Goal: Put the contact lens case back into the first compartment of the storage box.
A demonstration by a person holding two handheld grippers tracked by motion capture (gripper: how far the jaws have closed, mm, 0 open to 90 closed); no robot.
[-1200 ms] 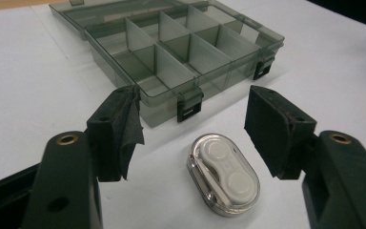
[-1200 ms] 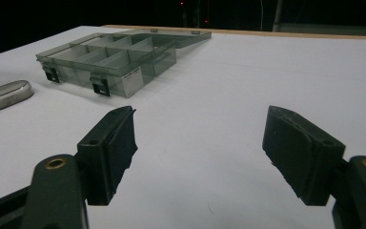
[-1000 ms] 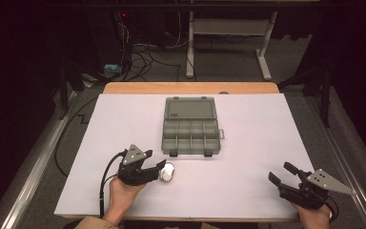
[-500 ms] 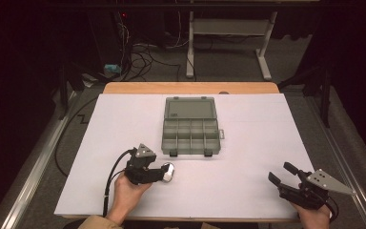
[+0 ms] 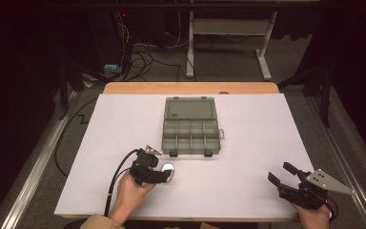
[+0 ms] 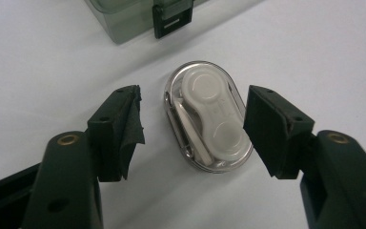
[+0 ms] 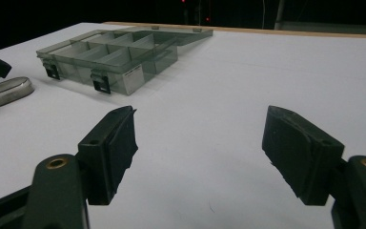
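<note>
A small clear oval case (image 6: 205, 117) with white parts inside lies on the white table sheet (image 5: 267, 133), just in front of the grey organiser box (image 5: 190, 129). My left gripper (image 6: 193, 124) is open, one jaw on each side of the case. The right pad (image 6: 267, 129) sits at the case's rim and the left pad (image 6: 124, 129) stands a little off it. In the high view the left gripper (image 5: 161, 175) lies low beside the case (image 5: 167, 167). My right gripper (image 5: 280, 172) stands open near the front right corner, nothing between its jaws (image 7: 198, 143).
The organiser box (image 7: 109, 52) is open, its lid flat behind it and its several compartments bare; two black latches face the front. Beyond the table's wooden back edge (image 5: 190, 88) are cables and a desk frame. Metal rails run along both sides.
The left gripper has edged to the right and lower, bringing its jaws around the oval case. The right gripper has stayed still.
</note>
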